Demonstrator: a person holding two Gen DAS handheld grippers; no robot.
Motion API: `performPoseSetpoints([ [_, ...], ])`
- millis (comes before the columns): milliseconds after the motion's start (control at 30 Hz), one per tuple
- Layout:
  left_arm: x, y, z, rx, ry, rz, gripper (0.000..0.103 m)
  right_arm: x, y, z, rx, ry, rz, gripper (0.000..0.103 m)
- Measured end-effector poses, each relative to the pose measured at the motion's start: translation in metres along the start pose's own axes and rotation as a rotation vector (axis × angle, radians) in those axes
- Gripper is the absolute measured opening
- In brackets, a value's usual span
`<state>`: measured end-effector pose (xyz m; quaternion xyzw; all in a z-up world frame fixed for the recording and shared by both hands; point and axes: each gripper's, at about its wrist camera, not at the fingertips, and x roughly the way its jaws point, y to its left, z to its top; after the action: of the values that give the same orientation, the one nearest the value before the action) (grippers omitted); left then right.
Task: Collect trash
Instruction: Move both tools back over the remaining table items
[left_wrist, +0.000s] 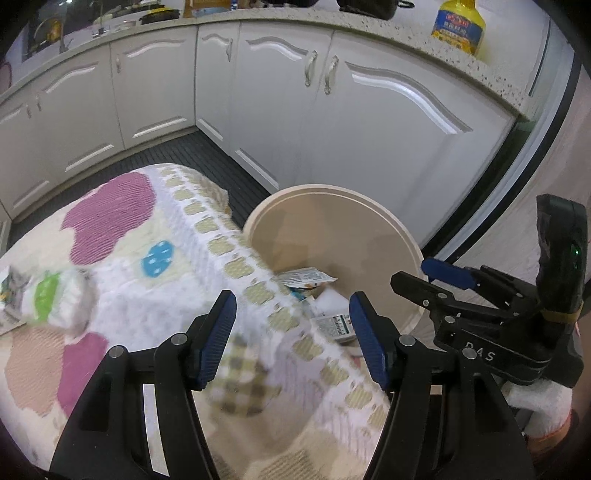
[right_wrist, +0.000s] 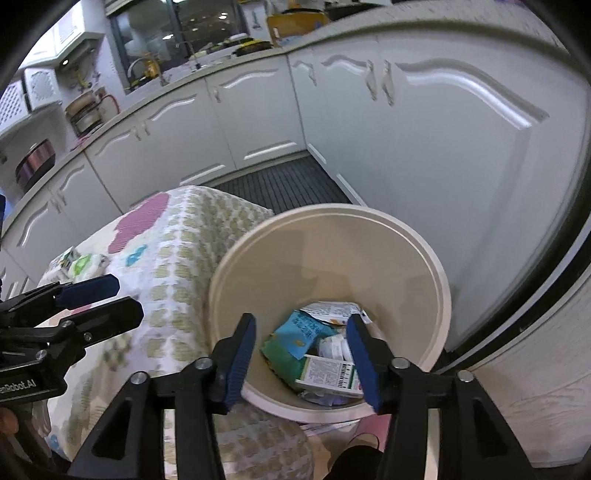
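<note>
Both the left gripper (left_wrist: 291, 339) and the right gripper (right_wrist: 301, 362) have their jaws apart and hold nothing. The bin (right_wrist: 439, 280) with dropped trash sits under the right one. The last wrappers (left_wrist: 48, 295) lie at the desk's far left edge, nearer the left gripper.

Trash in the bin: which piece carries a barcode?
The green-and-white box, lying flat at the near side of the bin. Its white face shows a barcode; the blue-green packet beside it shows none.
</note>
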<state>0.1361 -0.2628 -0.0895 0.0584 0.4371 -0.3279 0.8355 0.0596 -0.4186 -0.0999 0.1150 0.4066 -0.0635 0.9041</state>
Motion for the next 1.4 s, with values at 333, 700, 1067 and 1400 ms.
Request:
performPoseSetpoints([
  [333, -0.051, 0.046, -0.023, -0.049, -0.058, 0.051, 0.062, -0.016, 0.052, 0.006, -0.118, -0.029, 0.03, 0.057],
  [700, -0.092, 0.113, -0.048, -0.138, -0.093, 0.142, 0.063, -0.017, 0.103, 0.01, -0.206, -0.034, 0.061, 0.058],
  [1067, -0.129, 0.203, -0.071, -0.297, -0.117, 0.247, 0.063, -0.003, 0.146, 0.012, -0.257, -0.008, 0.121, 0.058],
  [1400, -0.127, 0.317, -0.044, -0.463, -0.122, 0.37, 0.063, 0.021, 0.184, 0.021, -0.272, 0.029, 0.203, 0.058],
])
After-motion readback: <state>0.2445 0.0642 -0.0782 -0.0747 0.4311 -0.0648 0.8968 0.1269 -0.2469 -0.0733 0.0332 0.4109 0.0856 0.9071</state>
